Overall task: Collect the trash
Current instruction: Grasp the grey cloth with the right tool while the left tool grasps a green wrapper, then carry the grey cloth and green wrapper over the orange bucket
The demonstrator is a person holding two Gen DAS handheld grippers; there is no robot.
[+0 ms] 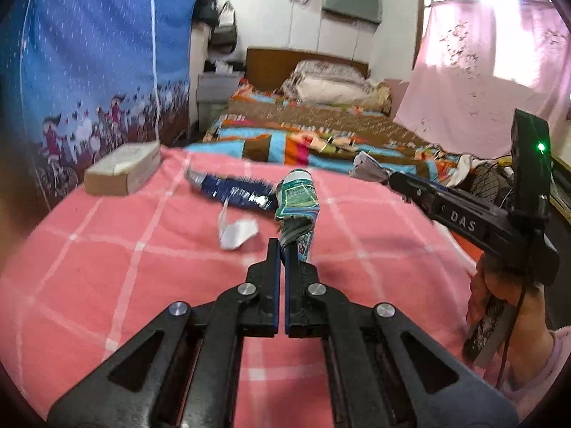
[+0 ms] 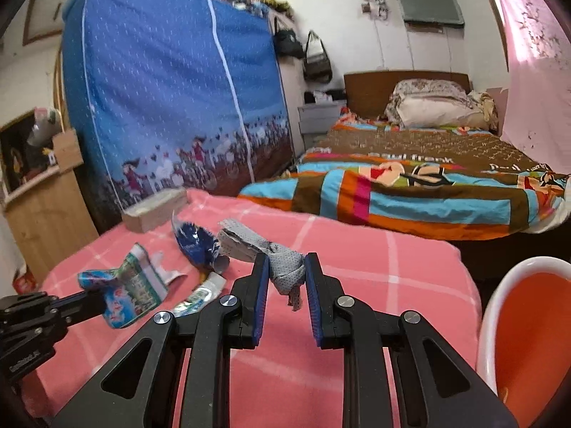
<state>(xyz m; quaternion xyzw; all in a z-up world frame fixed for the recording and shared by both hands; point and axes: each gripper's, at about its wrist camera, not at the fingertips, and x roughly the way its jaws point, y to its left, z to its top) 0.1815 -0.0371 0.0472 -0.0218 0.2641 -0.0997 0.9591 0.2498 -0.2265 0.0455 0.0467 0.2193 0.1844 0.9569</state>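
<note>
My left gripper is shut on a green-and-blue snack wrapper and holds it above the pink checked cloth; it also shows in the right wrist view. My right gripper is shut on a grey perforated crumpled wrapper, whose tip shows in the left wrist view. A dark blue foil wrapper and a white scrap lie on the cloth. In the right wrist view the blue wrapper and a silver-green wrapper lie left of my right gripper.
A cardboard box sits at the cloth's far left corner. A blue fabric wardrobe stands behind it. A bed with a colourful quilt lies beyond. A white-and-orange bin stands at the right.
</note>
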